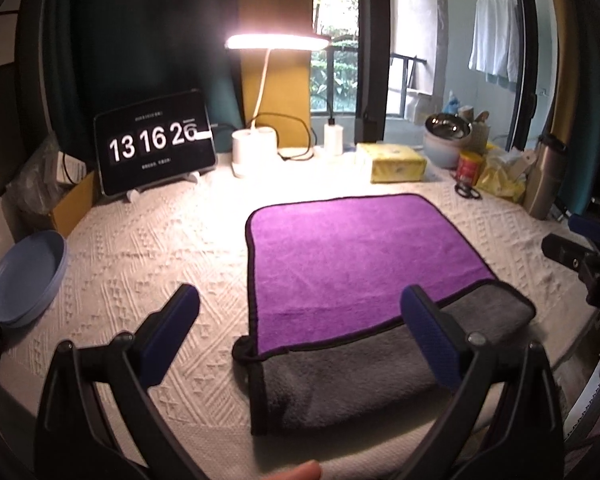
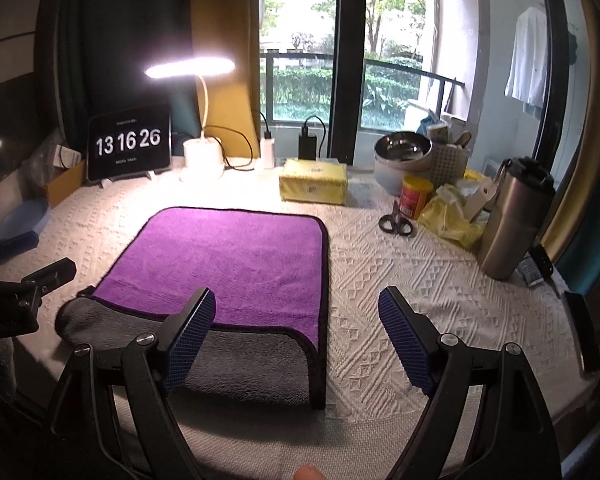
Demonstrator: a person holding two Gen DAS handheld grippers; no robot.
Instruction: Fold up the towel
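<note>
The towel point(image 1: 352, 264) lies on the white textured table cover, folded once: a purple face with black trim on top and a strip of grey underside showing along the near edge. It also shows in the right wrist view point(image 2: 228, 264). My left gripper point(image 1: 300, 312) is open and empty, hovering above the towel's near left corner. My right gripper point(image 2: 296, 316) is open and empty, above the towel's near right corner. The right gripper shows at the right edge of the left wrist view point(image 1: 580, 260); the left gripper shows at the left edge of the right wrist view point(image 2: 40, 280).
A tablet clock point(image 1: 156, 144), a lit desk lamp point(image 1: 256, 152) and a yellow tissue pack point(image 1: 396, 162) stand at the back. Blue plates point(image 1: 28, 280) sit at the left. Scissors point(image 2: 396, 222), a red can point(image 2: 416, 196), a steel bowl point(image 2: 402, 152) and a steel tumbler point(image 2: 514, 224) crowd the right.
</note>
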